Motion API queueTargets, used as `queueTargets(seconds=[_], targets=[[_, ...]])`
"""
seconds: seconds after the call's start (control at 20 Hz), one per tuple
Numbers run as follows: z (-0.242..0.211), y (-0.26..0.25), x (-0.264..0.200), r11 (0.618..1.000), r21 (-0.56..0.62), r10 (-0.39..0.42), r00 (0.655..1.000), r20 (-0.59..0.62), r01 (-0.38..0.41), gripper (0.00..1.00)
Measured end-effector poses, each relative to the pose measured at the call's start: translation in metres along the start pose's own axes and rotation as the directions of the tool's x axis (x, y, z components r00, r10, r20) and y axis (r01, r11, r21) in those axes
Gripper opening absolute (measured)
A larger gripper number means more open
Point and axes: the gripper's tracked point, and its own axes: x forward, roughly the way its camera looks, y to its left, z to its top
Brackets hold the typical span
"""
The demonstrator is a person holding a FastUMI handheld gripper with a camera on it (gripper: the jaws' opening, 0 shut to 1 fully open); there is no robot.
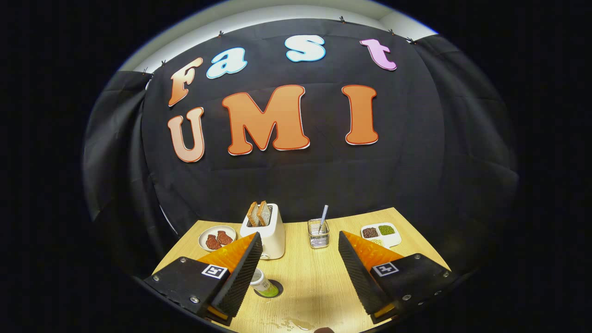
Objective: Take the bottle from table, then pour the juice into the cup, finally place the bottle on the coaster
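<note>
- Bottle (pixel 264 283) stands near the inner edge of the left finger, at about 7 o'clock from the middle of the table (pixel 314 286); it has a pale cap and green contents, and it sits on a dark round coaster (pixel 276 287), part of which peeks out from under it.
- Plate (pixel 216 238) with 2 reddish pieces lies at about 10 o'clock, beyond the left finger.
- Toaster (pixel 268 231) with 2 slices of bread standing up in it is just beside the plate, at about 11 o'clock.
- Gripper (pixel 296 268) has its 2 fingers spread wide, holding nothing; bare table shows between them.
- Cup (pixel 318 233), a clear glass with a straw or spoon in it, stands at about 12 o'clock, beyond the gap between the fingers.
- Tray (pixel 381 233) with small compartments of dark and green bits sits at about 1 o'clock, beyond the right finger.
- Small wet patch (pixel 289 323) glints on the table at about 6 o'clock.
- Step in hand, as I judge it: either step 1, the bottle not yet taken, or the end, since the bottle already rests on the coaster; these pictures cannot settle which.
- If the grasp is next, it calls for shifting left so the bottle falls between both fingers, then closing on its body below the cap, keeping it upright.
</note>
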Motion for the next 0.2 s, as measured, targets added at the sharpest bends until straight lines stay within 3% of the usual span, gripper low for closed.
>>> queueTargets(seconds=[0.2], targets=[[0.0034, 0.0046, 0.0066, 1.000, 0.008, -0.002, 1.000, -0.003, 0.002, 0.98]])
